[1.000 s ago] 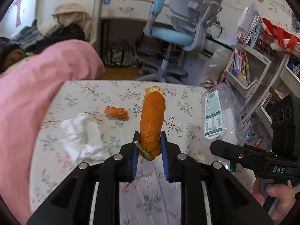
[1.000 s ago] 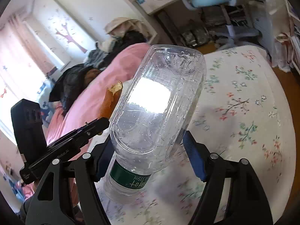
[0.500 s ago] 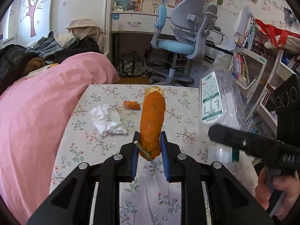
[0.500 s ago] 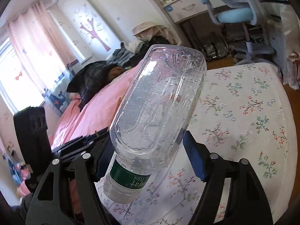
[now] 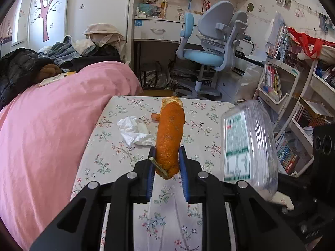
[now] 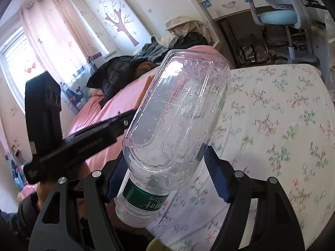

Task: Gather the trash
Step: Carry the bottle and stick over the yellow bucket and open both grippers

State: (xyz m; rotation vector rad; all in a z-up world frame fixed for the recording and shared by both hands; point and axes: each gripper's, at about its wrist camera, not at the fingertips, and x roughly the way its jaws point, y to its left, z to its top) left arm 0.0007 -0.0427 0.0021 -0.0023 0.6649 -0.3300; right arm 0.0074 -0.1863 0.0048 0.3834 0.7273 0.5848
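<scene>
A cluttered bedroom, pink bedding (image 5: 48, 125) running along the left edge of the flower-print table (image 5: 117, 152), blue desk chair (image 5: 211, 50) beyond its far edge. Right gripper (image 6: 165, 173), jaws spread wide, clamps the clear plastic bottle (image 6: 178, 115) by its lower body, neck toward the camera, above the table's near edge. Left gripper (image 5: 166, 167), jaws nearly together, pinches the orange peel (image 5: 170, 138) upright. A crumpled tissue (image 5: 134, 130) lies mid-table toward the left edge, a small peel scrap (image 5: 155, 116) just beyond it.

Black tool (image 5: 166, 167), blue ribbed pads (image 5: 150, 175), silver screws
</scene>
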